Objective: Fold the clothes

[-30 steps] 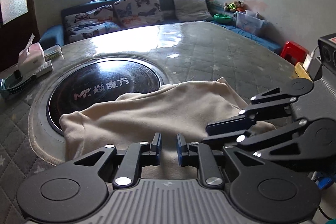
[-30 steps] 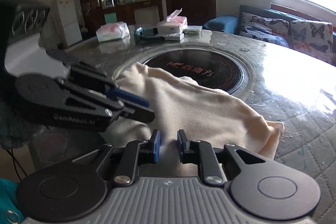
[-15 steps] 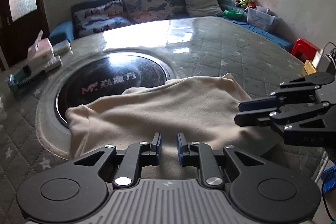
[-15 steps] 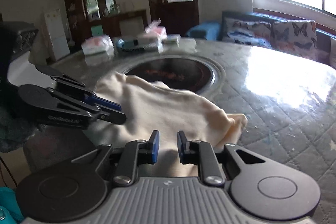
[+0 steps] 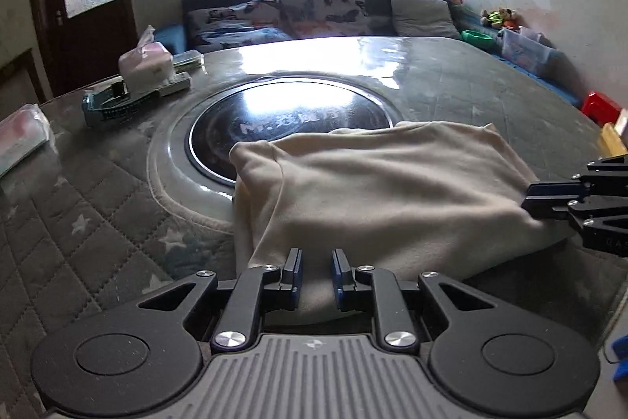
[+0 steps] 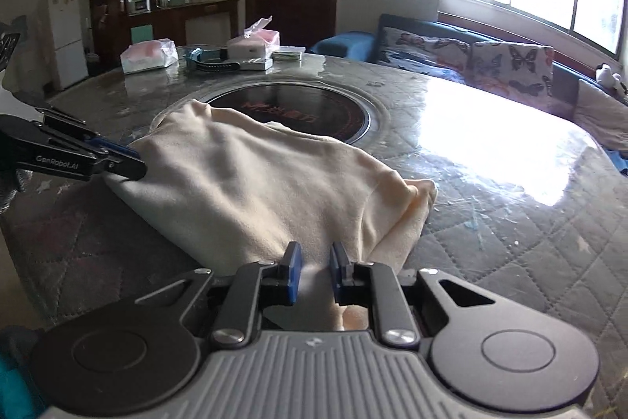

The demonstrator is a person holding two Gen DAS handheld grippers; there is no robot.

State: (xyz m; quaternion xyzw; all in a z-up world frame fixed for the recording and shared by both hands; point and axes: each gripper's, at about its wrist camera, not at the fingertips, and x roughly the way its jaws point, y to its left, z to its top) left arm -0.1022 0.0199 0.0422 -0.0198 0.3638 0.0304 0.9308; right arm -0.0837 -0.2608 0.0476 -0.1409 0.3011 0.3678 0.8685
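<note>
Clothes here means one cream garment (image 5: 376, 191), spread over the quilted table (image 5: 98, 222) with its far edge lapping onto the black round hob (image 5: 282, 120) set in the table's middle. I hold its near hem in both grippers. My left gripper (image 5: 317, 275) has its blue pads (image 5: 297, 271) drawn narrow, and the cloth runs up between them, pinched at the corner nearest me on that side of the hob. My right gripper (image 6: 315, 271) is likewise narrow, with a fold of the hem passing between its fingers (image 6: 292, 271) and hanging below. In the right wrist view the left gripper's tips bite the garment's edge, to the near left of the hob. The fabric between my two grips lies stretched and fairly smooth.
</note>
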